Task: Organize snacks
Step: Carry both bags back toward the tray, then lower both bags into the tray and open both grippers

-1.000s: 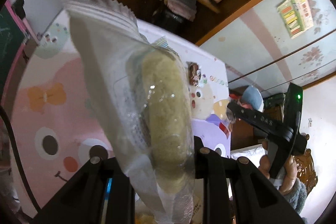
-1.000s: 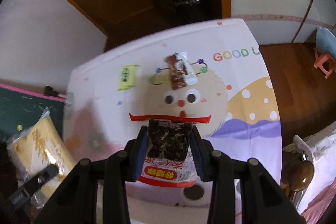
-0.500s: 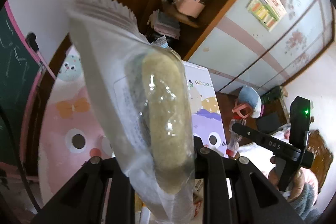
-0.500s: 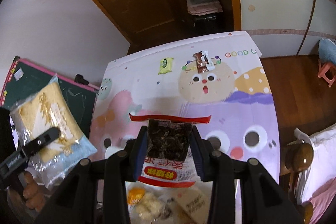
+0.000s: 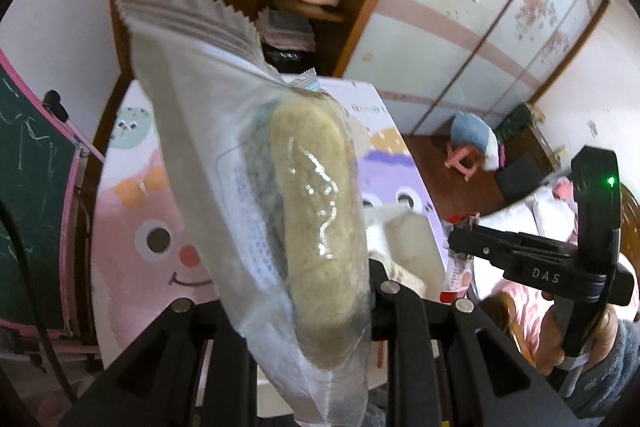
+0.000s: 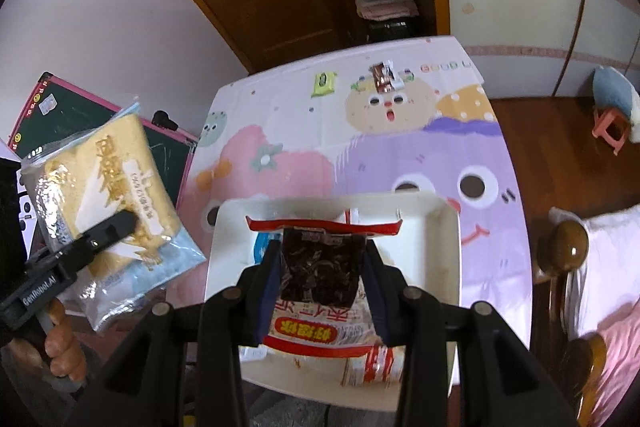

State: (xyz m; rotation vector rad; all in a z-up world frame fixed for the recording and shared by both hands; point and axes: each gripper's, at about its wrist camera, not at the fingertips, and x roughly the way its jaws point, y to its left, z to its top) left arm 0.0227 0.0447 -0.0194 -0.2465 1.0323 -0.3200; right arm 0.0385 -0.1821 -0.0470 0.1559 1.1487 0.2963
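My left gripper (image 5: 300,291) is shut on a clear packet with a pale oblong cake (image 5: 312,211), held upright in the air. In the right wrist view the same packet (image 6: 116,179) shows its yellow printed face, left of the table. My right gripper (image 6: 323,251) is shut on a red-edged packet of dark snack (image 6: 320,263). It hangs over a white box (image 6: 448,267) that holds several packets. The box (image 5: 412,247) stands at the near end of the table. A green packet (image 6: 324,84) and a brown packet (image 6: 383,77) lie at the far end.
The table wears a cartoon-print cloth (image 6: 360,155). A green chalkboard (image 6: 80,115) stands left of it, and a wooden door and shelves stand behind. A bed with a wooden post (image 6: 568,247) is on the right. A pink stool (image 6: 608,127) sits on the floor.
Both grippers have drawn back from the far end of the table and risen, each keeping its packet. The white box has come into view under the right gripper. The left view has rolled.
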